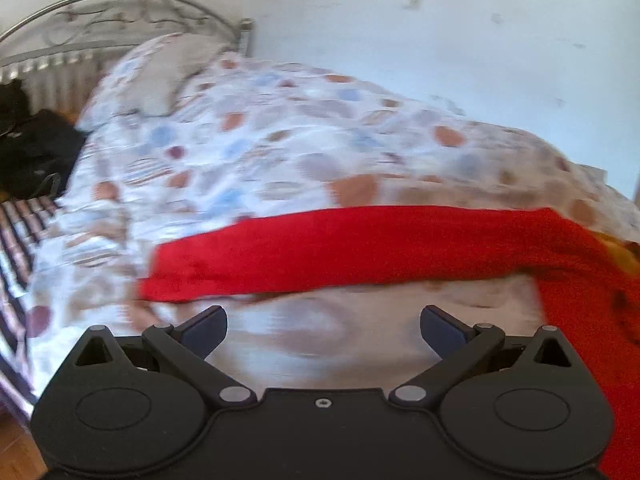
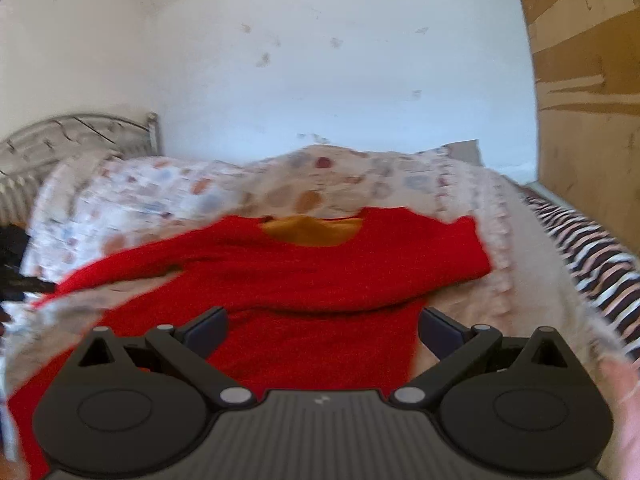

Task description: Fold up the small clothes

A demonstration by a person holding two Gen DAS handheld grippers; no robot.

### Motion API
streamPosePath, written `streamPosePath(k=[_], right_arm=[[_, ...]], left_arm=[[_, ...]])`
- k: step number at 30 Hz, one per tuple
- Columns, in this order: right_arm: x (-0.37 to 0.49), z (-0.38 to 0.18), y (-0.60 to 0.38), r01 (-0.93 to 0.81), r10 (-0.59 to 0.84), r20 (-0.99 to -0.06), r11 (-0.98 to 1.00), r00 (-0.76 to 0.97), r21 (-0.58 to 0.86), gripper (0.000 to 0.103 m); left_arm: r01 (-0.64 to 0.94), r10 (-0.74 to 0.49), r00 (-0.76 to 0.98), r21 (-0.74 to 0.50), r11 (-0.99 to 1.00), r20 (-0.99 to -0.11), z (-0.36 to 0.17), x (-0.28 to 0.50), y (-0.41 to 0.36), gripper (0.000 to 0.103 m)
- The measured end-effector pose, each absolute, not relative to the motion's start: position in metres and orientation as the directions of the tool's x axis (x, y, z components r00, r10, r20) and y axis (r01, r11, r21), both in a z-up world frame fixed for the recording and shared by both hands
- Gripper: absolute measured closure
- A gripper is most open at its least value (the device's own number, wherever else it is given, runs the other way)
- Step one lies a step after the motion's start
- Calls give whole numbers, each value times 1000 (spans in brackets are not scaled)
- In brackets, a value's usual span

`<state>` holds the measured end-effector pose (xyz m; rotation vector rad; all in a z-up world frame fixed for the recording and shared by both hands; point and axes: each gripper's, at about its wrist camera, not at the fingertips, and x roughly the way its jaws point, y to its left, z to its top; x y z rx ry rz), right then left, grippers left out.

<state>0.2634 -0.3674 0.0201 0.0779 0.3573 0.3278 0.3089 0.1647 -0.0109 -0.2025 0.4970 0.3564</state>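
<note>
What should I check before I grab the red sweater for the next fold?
1. Left gripper open and empty: ok, jaws wide apart, nothing between them.
2. Right gripper open and empty: ok, jaws wide apart above the cloth.
3. Red sweater lying on the bedspread: ok.
4. Sleeve laid out straight: ok, it stretches across the left view.
5. Sweater body flat and free of wrinkles: cannot tell, both views are blurred.
6. Orange lining at the neck showing, so the neck faces away from the right gripper: ok.
</note>
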Motion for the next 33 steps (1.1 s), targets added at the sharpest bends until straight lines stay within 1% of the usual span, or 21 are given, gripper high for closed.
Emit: streamPosePath(k=[2, 7, 9, 11, 13, 14, 15, 17, 20, 23, 24, 25, 26, 29, 33], right_arm=[[254, 16, -355, -318, 347, -327, 938, 879, 140, 0], [244, 4, -330, -329, 357, -326, 934, 875, 140, 0], [246, -1, -324, -331, 357, -341, 934, 869, 135, 0], [248, -6, -320, -321, 349, -351, 937, 869, 136, 0], [249, -10, -319, -310, 344, -357, 939, 868, 150, 0], [249, -12, -319, -305, 342, -361, 939, 868, 156, 0], [249, -13, -320, -300, 339, -364, 940, 867, 162, 0], [250, -15, -323, -293, 339, -368, 940, 866, 176, 0], [251, -18, -327, -284, 341, -378, 938, 861, 198, 0], [252, -22, -327, -278, 341, -386, 937, 857, 211, 0], [252, -23, -328, -277, 342, -387, 937, 856, 214, 0], [252, -23, -328, -276, 342, -388, 936, 856, 217, 0], [252, -24, -328, -275, 342, -388, 936, 856, 219, 0], [253, -25, -328, -276, 345, -385, 935, 856, 224, 0], [252, -26, -330, -278, 354, -374, 929, 857, 243, 0]], left_arm=[[-426, 307, 806, -135, 895, -506, -18, 304, 191, 1], [-513, 338, 796, -264, 817, -501, -29, 303, 239, 1], [-544, 351, 790, -310, 780, -503, -32, 307, 254, 4], [-563, 344, 783, -354, 747, -519, -37, 314, 266, 9], [-574, 315, 780, -416, 706, -541, -43, 320, 277, 23], [-583, 300, 776, -451, 676, -555, -47, 323, 283, 28], [-588, 288, 776, -480, 651, -561, -52, 326, 287, 30], [-603, 283, 774, -524, 602, -567, -60, 330, 293, 41], [-639, 316, 758, -550, 538, -571, -69, 334, 302, 50], [-663, 353, 745, -565, 491, -566, -72, 334, 308, 66], [-668, 365, 742, -565, 484, -563, -72, 334, 309, 69], [-669, 374, 741, -564, 483, -558, -71, 333, 310, 77], [-668, 384, 742, -561, 489, -549, -70, 332, 310, 82], [-663, 413, 747, -535, 524, -521, -61, 333, 306, 88], [-653, 463, 755, -466, 597, -464, -39, 337, 295, 90]])
